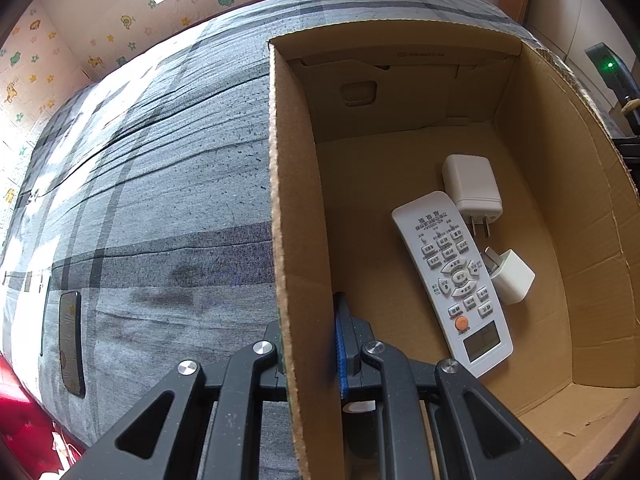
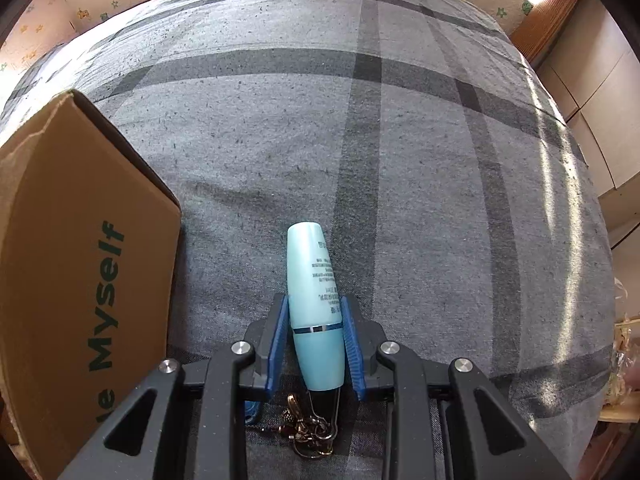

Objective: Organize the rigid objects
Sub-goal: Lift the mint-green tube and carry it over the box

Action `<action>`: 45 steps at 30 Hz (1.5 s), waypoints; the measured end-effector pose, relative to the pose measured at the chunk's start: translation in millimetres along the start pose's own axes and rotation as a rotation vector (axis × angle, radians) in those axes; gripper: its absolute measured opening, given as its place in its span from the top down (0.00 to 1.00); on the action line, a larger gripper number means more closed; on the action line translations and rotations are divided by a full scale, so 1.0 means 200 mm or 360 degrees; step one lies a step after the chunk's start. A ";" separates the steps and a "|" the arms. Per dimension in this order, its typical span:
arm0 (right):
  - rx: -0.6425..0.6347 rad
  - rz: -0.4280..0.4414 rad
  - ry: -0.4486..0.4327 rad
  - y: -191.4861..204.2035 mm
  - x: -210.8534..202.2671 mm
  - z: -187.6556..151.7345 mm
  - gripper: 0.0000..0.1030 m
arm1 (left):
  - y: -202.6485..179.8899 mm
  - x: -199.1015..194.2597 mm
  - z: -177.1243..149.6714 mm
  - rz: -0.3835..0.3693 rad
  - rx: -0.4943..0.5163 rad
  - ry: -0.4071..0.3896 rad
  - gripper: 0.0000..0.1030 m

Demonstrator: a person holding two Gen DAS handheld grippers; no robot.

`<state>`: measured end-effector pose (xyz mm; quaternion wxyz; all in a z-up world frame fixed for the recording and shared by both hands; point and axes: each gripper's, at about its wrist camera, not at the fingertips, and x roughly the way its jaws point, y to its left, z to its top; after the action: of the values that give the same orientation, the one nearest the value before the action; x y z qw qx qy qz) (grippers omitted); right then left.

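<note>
In the left wrist view, an open cardboard box (image 1: 540, 168) sits on the grey plaid bed cover (image 1: 168, 184). Inside it lie a white remote control (image 1: 452, 276), a large white plug charger (image 1: 472, 184) and a small white plug charger (image 1: 514, 280). My left gripper (image 1: 310, 320) is shut on the box's left wall, one finger outside and one inside. In the right wrist view, my right gripper (image 2: 315, 308) is shut on a light blue bottle (image 2: 314, 280) that lies on the cover, its blue pads pressing both sides. The box (image 2: 80, 240) stands to its left.
A dark phone (image 1: 72, 344) lies on the cover left of the box. A bunch of keys with a charm (image 2: 308, 432) sits under the right gripper. A red item (image 1: 20, 412) is at the bed's edge. A dark device with a green light (image 1: 610, 66) stands beyond the box.
</note>
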<state>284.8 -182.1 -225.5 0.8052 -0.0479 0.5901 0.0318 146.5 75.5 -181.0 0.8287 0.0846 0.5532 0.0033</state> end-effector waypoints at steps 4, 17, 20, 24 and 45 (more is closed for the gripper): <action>0.0011 0.0001 -0.0014 0.01 -0.05 -0.02 0.72 | 0.00 0.00 0.00 0.0001 0.0002 0.0001 0.86; 0.0041 -0.0002 -0.0059 0.02 -0.29 -0.06 0.72 | -0.01 0.00 0.00 -0.0004 0.0000 -0.0003 0.86; 0.0027 -0.0004 -0.0075 0.04 -0.35 -0.08 0.72 | -0.01 0.00 0.00 0.0003 0.0005 -0.0007 0.86; 0.0013 -0.0012 -0.0102 0.07 -0.44 -0.09 0.72 | -0.01 0.00 -0.01 0.0004 0.0009 -0.0003 0.86; -0.0057 0.0026 -0.0187 0.28 -0.74 -0.15 0.72 | 0.00 0.00 -0.01 -0.0003 0.0008 -0.0009 0.86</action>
<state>206.3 -128.4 -95.8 0.8372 -0.0556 0.5415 0.0518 144.9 75.0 -182.1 0.8301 0.0863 0.5510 0.0010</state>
